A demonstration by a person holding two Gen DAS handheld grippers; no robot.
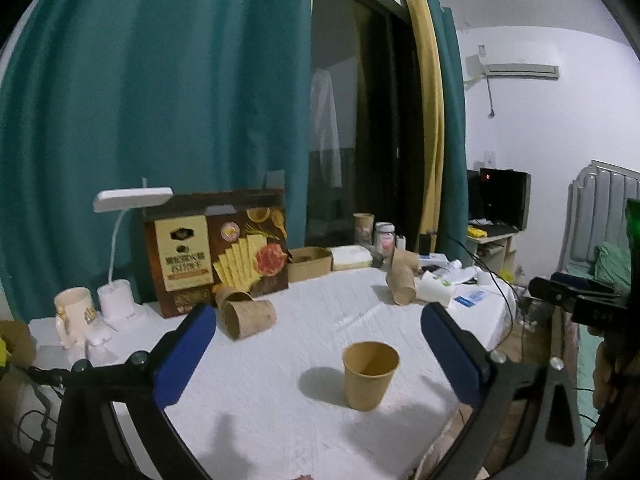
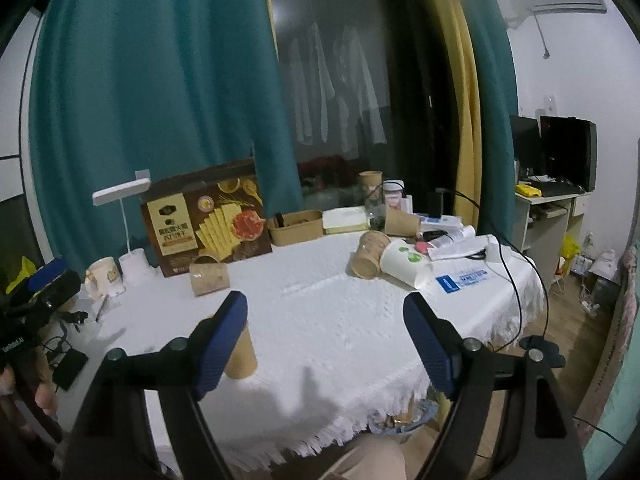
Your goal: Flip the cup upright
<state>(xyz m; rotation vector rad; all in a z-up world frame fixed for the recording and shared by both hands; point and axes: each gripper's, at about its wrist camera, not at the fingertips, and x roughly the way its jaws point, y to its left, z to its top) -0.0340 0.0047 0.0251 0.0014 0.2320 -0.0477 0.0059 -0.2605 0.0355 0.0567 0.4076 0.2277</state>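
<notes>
The cup (image 1: 371, 376) stands mouth up on the white-clothed surface (image 1: 304, 320), between the fingers of the left gripper (image 1: 320, 356) but touching neither; that gripper is spread wide and holds nothing; in the right wrist view the same cup (image 2: 242, 354) shows only partly, behind the left finger of the right gripper (image 2: 326, 344), which is likewise wide apart and empty. By my reading the flip on this cup looks done and the step in hand is the release or the pull-back; the next move would call for drawing the left gripper straight away without brushing the thin paper wall, since a light cup like this would tip at a nudge.

Other paper cups lie on their sides: a pair (image 1: 244, 316) in front of the cracker box (image 1: 218, 258), and another brown one (image 2: 370, 254) just beside a tipped white cup (image 2: 406, 264) toward the far right; if more are to be righted, those are the likely candidates, though I cannot tell which.

The surface also carries a white desk lamp (image 1: 132, 200), a mug (image 1: 74, 312), a small brown tray (image 2: 296, 226), a jar and papers with cables; behind hang teal curtains (image 1: 160, 100) and a dark window; an air conditioner (image 1: 520, 64) sits high on the right wall above a desk with a monitor (image 2: 568, 152).
</notes>
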